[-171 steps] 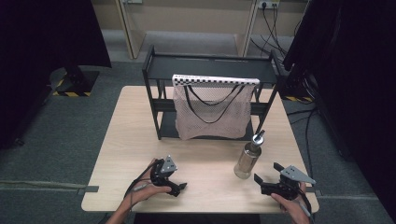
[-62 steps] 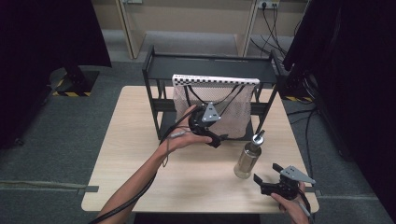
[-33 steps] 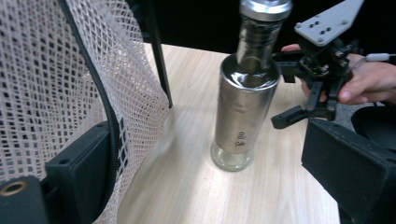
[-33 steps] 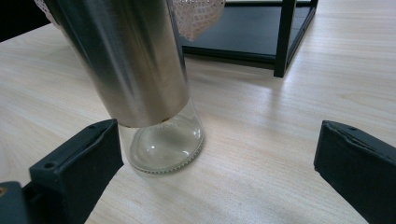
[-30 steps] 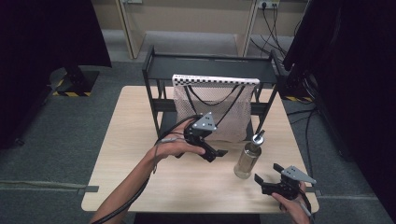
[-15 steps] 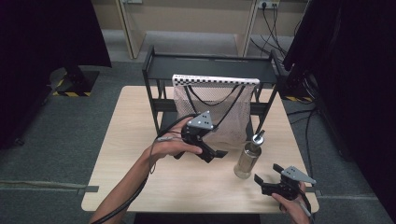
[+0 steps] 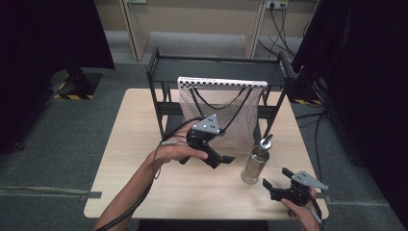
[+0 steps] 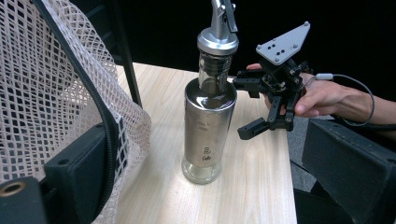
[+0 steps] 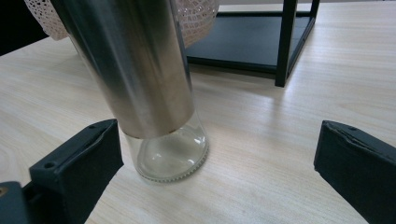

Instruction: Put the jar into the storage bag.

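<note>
High view, left gripper [image 7: 222, 159] wide open, empty, beside net bag [image 7: 219, 113], pointing at bottle [image 7: 255, 161], right gripper [image 7: 278, 182] wide open near bottle base, table [image 7: 144, 144].

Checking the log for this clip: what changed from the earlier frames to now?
The left gripper went from the table's near edge up to the mesh bag, then came back toward the bottle, jaws open and facing it. It holds nothing. The right gripper stayed open at the near right corner. The bottle, bag and rack did not move.
</note>
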The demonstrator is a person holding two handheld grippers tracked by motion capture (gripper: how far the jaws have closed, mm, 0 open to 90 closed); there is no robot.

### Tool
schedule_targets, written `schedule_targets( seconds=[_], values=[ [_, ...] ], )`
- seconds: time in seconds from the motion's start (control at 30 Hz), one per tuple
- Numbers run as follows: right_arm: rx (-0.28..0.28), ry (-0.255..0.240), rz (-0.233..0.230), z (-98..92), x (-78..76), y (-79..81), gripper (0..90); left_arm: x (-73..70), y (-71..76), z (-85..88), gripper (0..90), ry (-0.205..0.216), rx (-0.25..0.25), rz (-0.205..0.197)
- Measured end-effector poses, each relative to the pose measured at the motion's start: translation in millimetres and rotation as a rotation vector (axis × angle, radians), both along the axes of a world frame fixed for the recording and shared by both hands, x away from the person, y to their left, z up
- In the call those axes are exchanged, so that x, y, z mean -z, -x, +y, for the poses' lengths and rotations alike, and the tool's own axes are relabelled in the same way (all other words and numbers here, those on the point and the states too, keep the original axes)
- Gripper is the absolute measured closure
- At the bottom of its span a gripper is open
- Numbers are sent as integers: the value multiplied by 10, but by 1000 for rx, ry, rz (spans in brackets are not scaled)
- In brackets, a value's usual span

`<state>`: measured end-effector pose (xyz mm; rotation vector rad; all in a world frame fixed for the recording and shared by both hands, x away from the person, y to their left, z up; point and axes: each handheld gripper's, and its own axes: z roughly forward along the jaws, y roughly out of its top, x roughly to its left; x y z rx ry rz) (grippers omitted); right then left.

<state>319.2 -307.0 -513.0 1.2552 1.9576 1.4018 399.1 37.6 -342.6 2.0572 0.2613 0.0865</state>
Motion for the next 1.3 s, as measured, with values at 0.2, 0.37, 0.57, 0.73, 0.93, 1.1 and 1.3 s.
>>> schedule_targets(
  seconds=[0.2,0.37,0.57,0.73,0.93,1.1,1.3],
  values=[
    [-7,-3,-18,24,-65,25,11,-6,4,-7,60,-6,4,-1],
    [-8,-12,-33,18,-121,45,12,-9,5,-7,59,-8,14,-8],
    [-26,-24,-66,70,-248,74,15,-41,28,-1,61,-7,15,-10],
    [-47,-40,-104,121,-410,100,29,-50,31,-1,62,-10,15,-11],
    [-66,-46,-143,173,-576,117,80,-42,28,-6,62,-16,9,-10],
    [-77,-37,-176,233,-719,87,129,-44,28,-11,61,-23,9,-11],
    [-94,-38,-212,291,-841,42,173,-48,28,-13,58,-22,10,-10]
  ],
)
